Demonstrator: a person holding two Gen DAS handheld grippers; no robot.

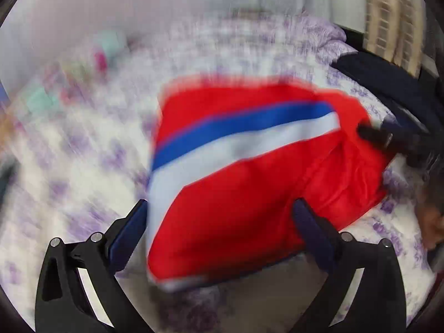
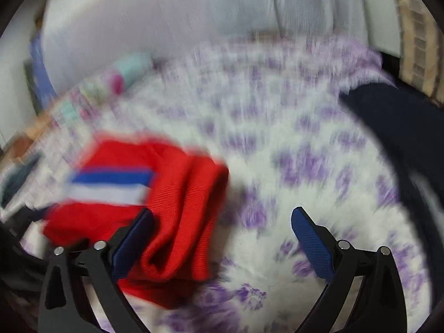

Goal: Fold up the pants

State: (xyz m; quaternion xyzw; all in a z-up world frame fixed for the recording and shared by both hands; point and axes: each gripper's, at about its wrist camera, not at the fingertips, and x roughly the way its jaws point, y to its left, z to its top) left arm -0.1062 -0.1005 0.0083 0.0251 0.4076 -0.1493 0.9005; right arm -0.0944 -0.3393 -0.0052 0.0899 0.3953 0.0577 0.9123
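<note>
The red pants with a blue and white stripe lie folded in a bundle on the bed, blurred by motion. My left gripper is open, its fingers spread wide on either side of the bundle's near edge. In the right wrist view the pants lie at the left, with the waistband end toward the camera. My right gripper is open and empty; its left finger is beside or touching the red cloth, its right finger is over bare sheet. The right gripper also shows as a dark shape at the bundle's far right edge.
The bed has a white sheet with purple flowers. A dark navy garment lies at the right edge; it also shows in the left wrist view. Pastel items lie by the white wall at the far left.
</note>
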